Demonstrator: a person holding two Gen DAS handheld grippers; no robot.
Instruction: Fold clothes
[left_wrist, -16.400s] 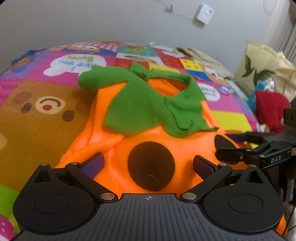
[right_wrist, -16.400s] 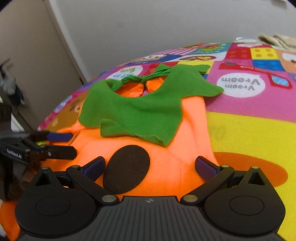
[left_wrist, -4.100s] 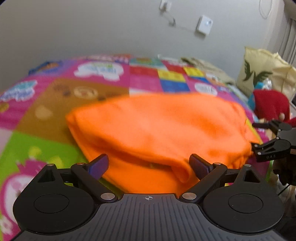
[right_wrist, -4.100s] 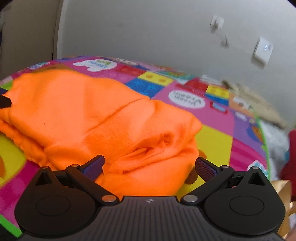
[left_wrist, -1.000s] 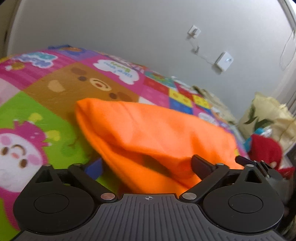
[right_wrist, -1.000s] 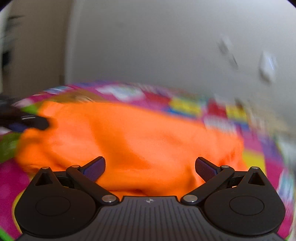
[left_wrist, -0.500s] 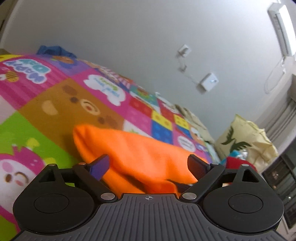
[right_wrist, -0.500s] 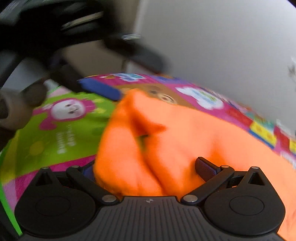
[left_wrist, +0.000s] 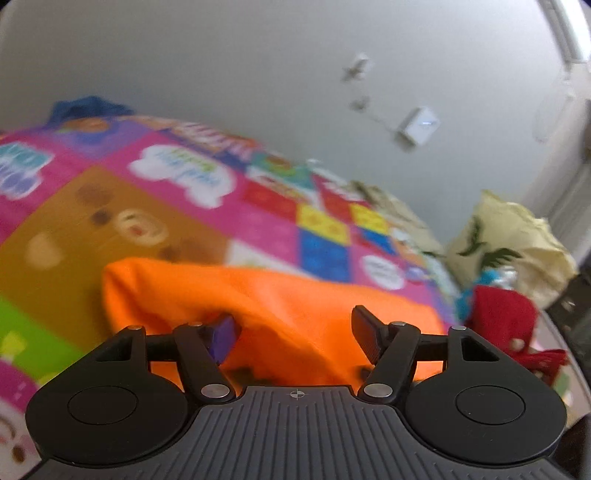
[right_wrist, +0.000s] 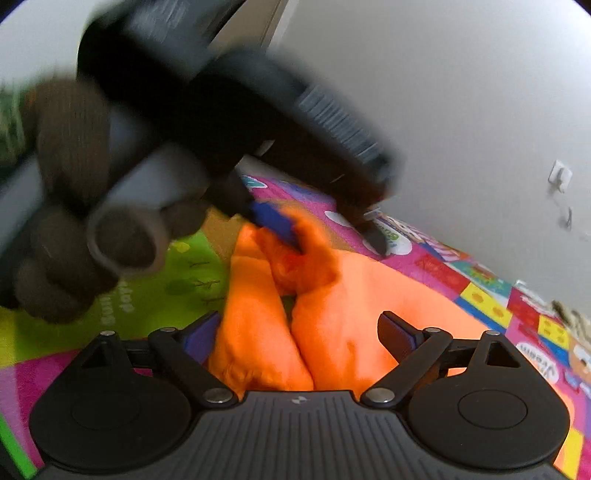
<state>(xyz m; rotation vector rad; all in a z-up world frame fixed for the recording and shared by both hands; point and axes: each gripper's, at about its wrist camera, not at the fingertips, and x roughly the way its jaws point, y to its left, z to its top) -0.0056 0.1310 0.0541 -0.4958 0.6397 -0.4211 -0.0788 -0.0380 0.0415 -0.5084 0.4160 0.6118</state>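
Observation:
An orange fleece garment (left_wrist: 288, 295) lies folded on the colourful play mat (left_wrist: 110, 206). My left gripper (left_wrist: 294, 338) hovers over its near edge, jaws closing with orange cloth between them. In the right wrist view the left gripper (right_wrist: 327, 236) has a bunched-up fold of the garment (right_wrist: 306, 254) raised against its blue pad, and its far fingertip stands apart from that cloth. My right gripper (right_wrist: 299, 336) is low over the garment's end with two thick folds between its closing jaws; the pads are not pressing.
A dark-gloved hand (right_wrist: 74, 221) holding the left gripper fills the upper left of the right wrist view. A red knitted item (left_wrist: 502, 310) and a pale bag with a bird print (left_wrist: 509, 240) sit at the mat's right end. Blue cloth (left_wrist: 88, 107) lies by the wall.
The left gripper has risen and its jaws have narrowed a lot around the orange cloth, lifting a fold. The right gripper's jaws have narrowed a little; it has hardly moved in the last half second.

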